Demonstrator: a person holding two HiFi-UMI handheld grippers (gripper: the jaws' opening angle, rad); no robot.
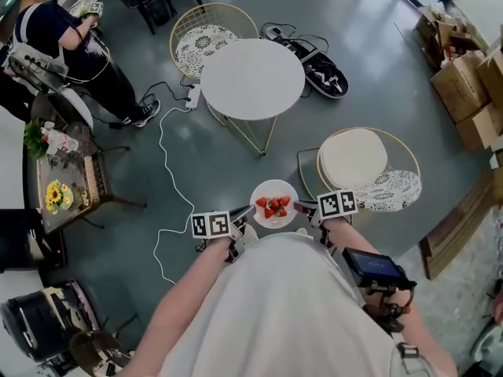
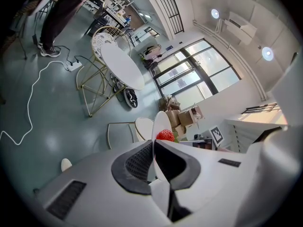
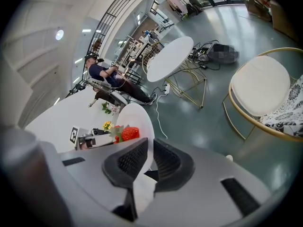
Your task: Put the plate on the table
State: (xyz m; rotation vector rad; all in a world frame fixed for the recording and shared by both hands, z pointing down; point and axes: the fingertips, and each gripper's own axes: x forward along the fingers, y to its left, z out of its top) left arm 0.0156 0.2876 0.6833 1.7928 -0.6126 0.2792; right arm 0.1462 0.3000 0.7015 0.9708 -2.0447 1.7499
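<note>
A small white plate (image 1: 273, 203) with several strawberries (image 1: 275, 206) hangs in front of my body, above the floor. My left gripper (image 1: 248, 215) is shut on its left rim and my right gripper (image 1: 303, 208) is shut on its right rim. In the left gripper view the plate's edge (image 2: 159, 126) stands between the pads of the left gripper (image 2: 154, 148), with a strawberry (image 2: 165, 135) behind it. In the right gripper view the plate (image 3: 137, 119) is pinched by the right gripper (image 3: 150, 151). The round white table (image 1: 251, 77) stands farther ahead, its top bare.
A gold-framed chair with a cream cushion (image 1: 354, 158) stands right of the plate, and another chair (image 1: 206, 42) behind the table. A white cable (image 1: 167, 171) runs over the floor on the left. Cardboard boxes (image 1: 464, 85) are stacked far right. A person (image 1: 55, 30) stands far left.
</note>
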